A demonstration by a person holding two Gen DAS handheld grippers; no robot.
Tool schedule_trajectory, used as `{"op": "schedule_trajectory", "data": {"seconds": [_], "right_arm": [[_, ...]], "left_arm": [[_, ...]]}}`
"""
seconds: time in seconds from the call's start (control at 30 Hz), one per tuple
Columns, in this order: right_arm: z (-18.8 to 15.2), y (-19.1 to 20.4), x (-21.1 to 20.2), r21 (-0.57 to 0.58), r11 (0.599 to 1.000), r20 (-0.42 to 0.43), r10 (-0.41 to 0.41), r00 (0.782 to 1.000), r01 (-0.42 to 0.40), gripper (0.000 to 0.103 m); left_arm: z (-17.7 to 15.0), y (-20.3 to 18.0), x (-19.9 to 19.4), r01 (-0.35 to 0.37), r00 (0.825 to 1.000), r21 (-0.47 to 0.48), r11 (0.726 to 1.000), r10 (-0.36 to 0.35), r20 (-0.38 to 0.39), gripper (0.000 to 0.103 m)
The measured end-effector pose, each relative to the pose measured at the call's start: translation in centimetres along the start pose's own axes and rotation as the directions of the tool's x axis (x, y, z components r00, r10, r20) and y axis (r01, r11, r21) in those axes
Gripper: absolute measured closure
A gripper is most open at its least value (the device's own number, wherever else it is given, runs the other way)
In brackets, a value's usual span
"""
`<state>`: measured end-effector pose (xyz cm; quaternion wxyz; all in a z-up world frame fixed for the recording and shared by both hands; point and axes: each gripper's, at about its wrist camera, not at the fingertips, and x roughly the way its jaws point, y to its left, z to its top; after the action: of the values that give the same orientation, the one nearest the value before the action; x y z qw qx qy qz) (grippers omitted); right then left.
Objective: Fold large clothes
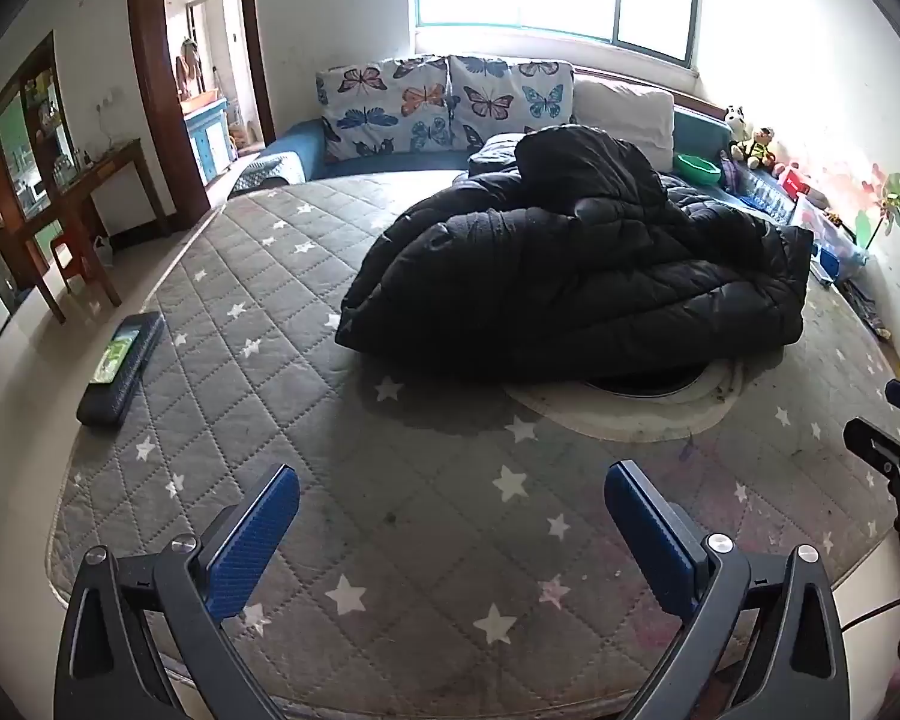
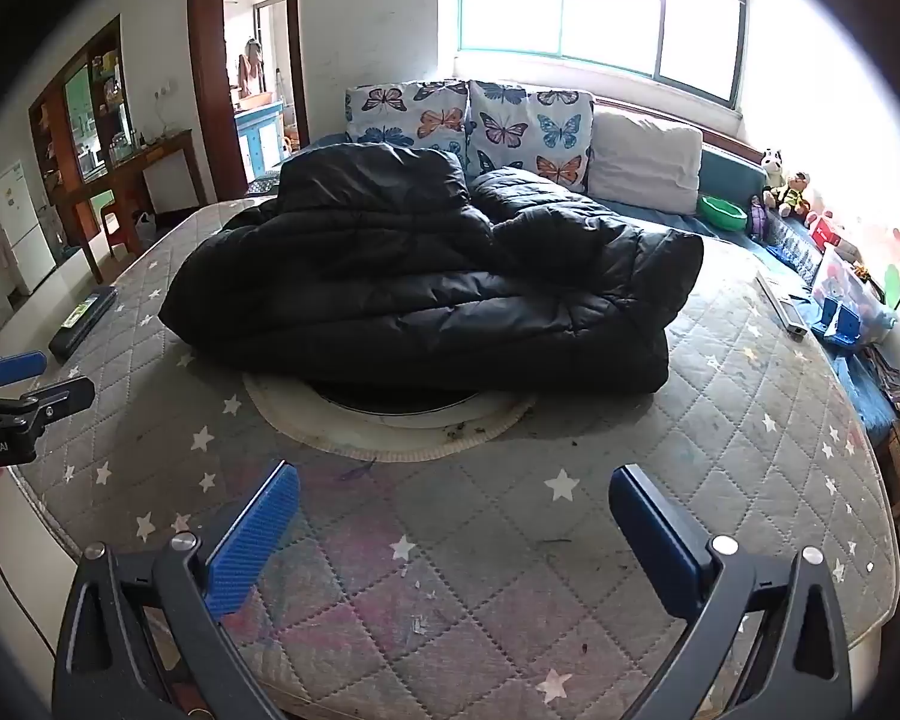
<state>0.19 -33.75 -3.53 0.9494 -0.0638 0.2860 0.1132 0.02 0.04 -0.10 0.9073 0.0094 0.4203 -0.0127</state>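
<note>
A large black quilted puffer coat (image 1: 576, 276) lies bunched in a heap on the grey star-print mattress (image 1: 306, 360); it also shows in the right wrist view (image 2: 438, 282). Its front edge rests on a round white mat (image 2: 390, 420). My left gripper (image 1: 450, 480) is open and empty, held above the mattress's near edge, well short of the coat. My right gripper (image 2: 453, 480) is open and empty too, at the near edge. Each gripper shows at the side of the other's view: the right one (image 1: 888, 450), the left one (image 2: 24, 390).
A dark flat case (image 1: 123, 366) lies at the mattress's left edge. Butterfly cushions (image 1: 444, 99) and a white pillow (image 1: 624, 114) line the back. Toys, boxes and a green bowl (image 1: 696, 167) crowd the right wall. A wooden desk (image 1: 84, 204) stands left.
</note>
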Motion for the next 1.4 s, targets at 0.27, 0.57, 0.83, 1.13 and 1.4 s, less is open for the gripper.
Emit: {"op": "schedule_trajectory", "data": {"seconds": [0.27,0.57,0.83,1.13,1.4], "right_arm": [[0.2,0.1,0.0,-0.005,1.0,-0.004,0.004,1.0,-0.004,0.0],[0.2,0.1,0.0,0.001,1.0,-0.003,0.012,1.0,-0.012,0.0],[0.6,0.0,-0.3,0.002,1.0,0.003,0.021,1.0,-0.021,0.0],[0.7,-0.2,-0.3,0.007,1.0,0.003,0.022,1.0,-0.022,0.0],[0.6,-0.2,-0.3,0.006,1.0,0.004,0.021,1.0,-0.021,0.0]], "left_arm": [[0.2,-1.0,0.2,0.008,1.0,0.023,1.0,-0.008,0.001,0.0],[0.1,-1.3,0.2,0.03,1.0,0.026,0.999,-0.03,-0.006,0.0],[0.2,-1.7,0.3,0.05,0.999,0.024,0.998,-0.05,-0.014,0.0],[0.2,-1.7,0.7,0.048,0.999,0.015,0.999,-0.048,-0.026,0.0],[0.2,-1.8,0.8,0.043,0.999,0.016,0.999,-0.042,-0.029,0.0]]}}
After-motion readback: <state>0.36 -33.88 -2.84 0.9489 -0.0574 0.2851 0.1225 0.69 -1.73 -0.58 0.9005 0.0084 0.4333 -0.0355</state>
